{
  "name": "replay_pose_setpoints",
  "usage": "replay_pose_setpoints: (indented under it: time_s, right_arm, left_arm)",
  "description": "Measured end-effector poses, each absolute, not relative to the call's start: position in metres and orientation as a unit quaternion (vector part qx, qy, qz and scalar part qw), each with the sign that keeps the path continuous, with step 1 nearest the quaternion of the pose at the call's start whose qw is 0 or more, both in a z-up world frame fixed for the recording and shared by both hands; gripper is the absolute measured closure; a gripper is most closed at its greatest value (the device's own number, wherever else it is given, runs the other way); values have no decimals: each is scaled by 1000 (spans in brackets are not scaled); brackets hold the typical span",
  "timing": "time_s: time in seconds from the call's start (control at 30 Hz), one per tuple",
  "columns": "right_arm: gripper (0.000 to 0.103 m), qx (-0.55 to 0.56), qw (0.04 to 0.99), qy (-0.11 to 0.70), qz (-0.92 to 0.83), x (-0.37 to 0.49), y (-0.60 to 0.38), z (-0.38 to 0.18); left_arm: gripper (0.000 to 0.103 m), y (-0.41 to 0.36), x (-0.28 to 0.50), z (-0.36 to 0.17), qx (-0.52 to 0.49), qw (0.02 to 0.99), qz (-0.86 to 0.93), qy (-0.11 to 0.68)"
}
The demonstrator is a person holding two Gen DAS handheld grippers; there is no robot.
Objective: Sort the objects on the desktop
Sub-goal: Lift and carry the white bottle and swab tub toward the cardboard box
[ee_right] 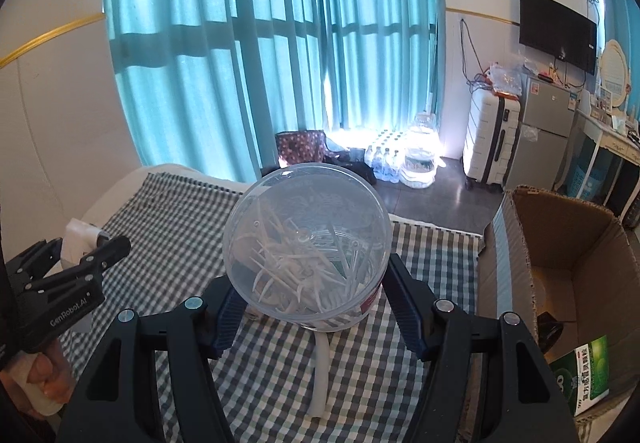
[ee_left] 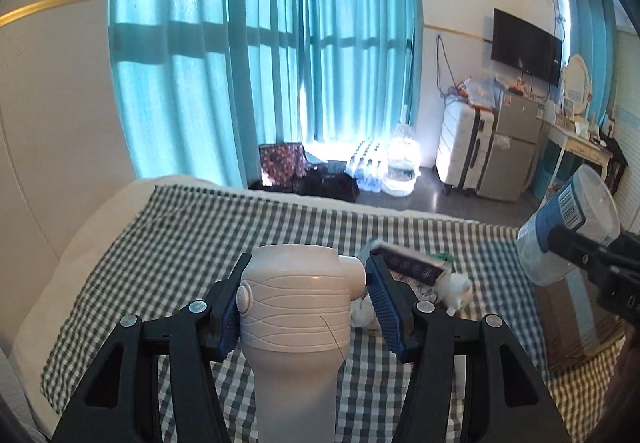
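A: Left wrist view first. What is the left claw [ee_left: 306, 303] doing?

B: It is gripping a cream bottle [ee_left: 295, 307], with the blue pads [ee_left: 228, 317] pressing on both sides of its ribbed upper part. The bottle is hanging above the checked cloth [ee_left: 168, 243] that is covering the bed [ee_left: 52, 283].

A: Is anything lying past the bottle?

B: A dark box [ee_left: 412, 263] is sitting tilted on the cloth just beyond the right finger, and a small white figure [ee_left: 458, 289] is standing beside it. At the right edge the right claw [ee_left: 560, 247] is holding a clear tub [ee_left: 568, 227] with a blue label in the air, above a cardboard box [ee_left: 572, 319].

A: And the right wrist view?

B: The right claw [ee_right: 308, 295] is clamping that same clear tub [ee_right: 306, 239], its pads sitting against the lower wall on either side. The lid is facing the camera and thin white sticks are showing inside. A white tube [ee_right: 322, 375] is lying on the checked cloth [ee_right: 420, 255] under it.

A: Where is the cardboard box there?

B: The cardboard box [ee_right: 520, 243] is standing open at the right on the cloth, with a green packet [ee_right: 584, 379] leaning at its near corner. At the left edge the left claw [ee_right: 96, 247] is showing from the side, with a hand [ee_right: 44, 383] wrapping its handle
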State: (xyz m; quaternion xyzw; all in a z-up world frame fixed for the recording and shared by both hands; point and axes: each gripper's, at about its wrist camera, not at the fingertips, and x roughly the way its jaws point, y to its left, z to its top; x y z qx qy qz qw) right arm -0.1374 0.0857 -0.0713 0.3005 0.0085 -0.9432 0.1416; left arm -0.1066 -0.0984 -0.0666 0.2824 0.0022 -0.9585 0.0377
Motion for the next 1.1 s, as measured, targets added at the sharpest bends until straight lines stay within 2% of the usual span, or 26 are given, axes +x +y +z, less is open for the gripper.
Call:
replay_pose_setpoints:
  time_s: [0.47,1.1]
  right_arm:
    - [39,268,150,16,-951,-96,100,-37]
    - [39,247,89,-1,-965,-79,184,-17]
  left_arm:
    - [45,-74,-77,-10,227,29,-973,7]
    - [45,15,-79,10,214,-44,-976,-4]
